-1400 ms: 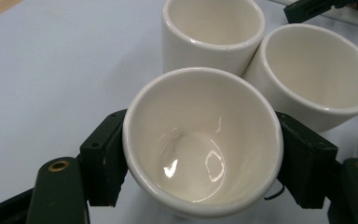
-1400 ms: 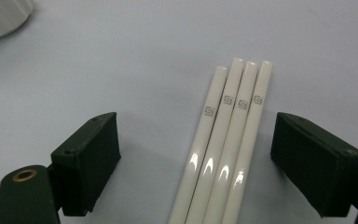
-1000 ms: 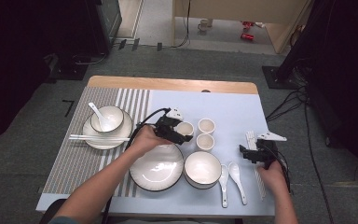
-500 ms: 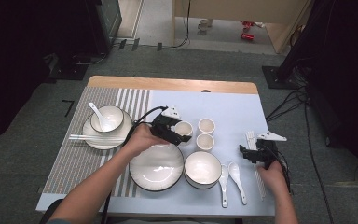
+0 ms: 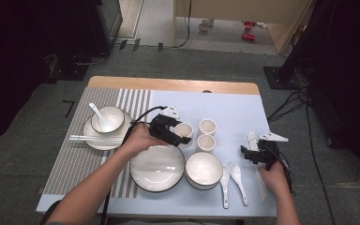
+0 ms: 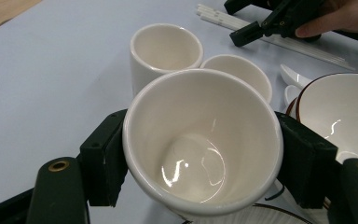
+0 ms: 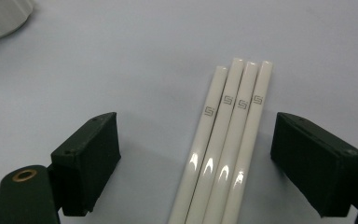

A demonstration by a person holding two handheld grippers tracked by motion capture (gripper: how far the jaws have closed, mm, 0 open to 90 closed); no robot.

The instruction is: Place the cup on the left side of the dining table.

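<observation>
My left gripper (image 5: pixel 182 135) is shut on a cream cup (image 5: pixel 184 129), its pads pressing on the cup's two sides. In the left gripper view the cup (image 6: pixel 200 144) sits tilted between the jaws of that gripper (image 6: pixel 200 163). Two more cream cups (image 5: pixel 207 126) (image 5: pixel 206 142) stand just right of it, and appear again behind the held one (image 6: pixel 165 49) (image 6: pixel 237 70). At the table's right my right gripper (image 5: pixel 249 154) is open. Its jaws straddle several white chopsticks (image 7: pixel 228 144) lying side by side, and neither pad of the right gripper (image 7: pixel 205 158) touches them.
A large white plate (image 5: pixel 157 168) and a white bowl (image 5: pixel 204 168) sit near the front edge, with two white spoons (image 5: pixel 225 180) (image 5: pixel 238 176) to their right. On the striped mat (image 5: pixel 75 154) at the left, a plate carries a bowl with a spoon (image 5: pixel 108 119) and chopsticks (image 5: pixel 93 138).
My left gripper has risen a little with the cup in it. The right gripper has stayed where it was.
</observation>
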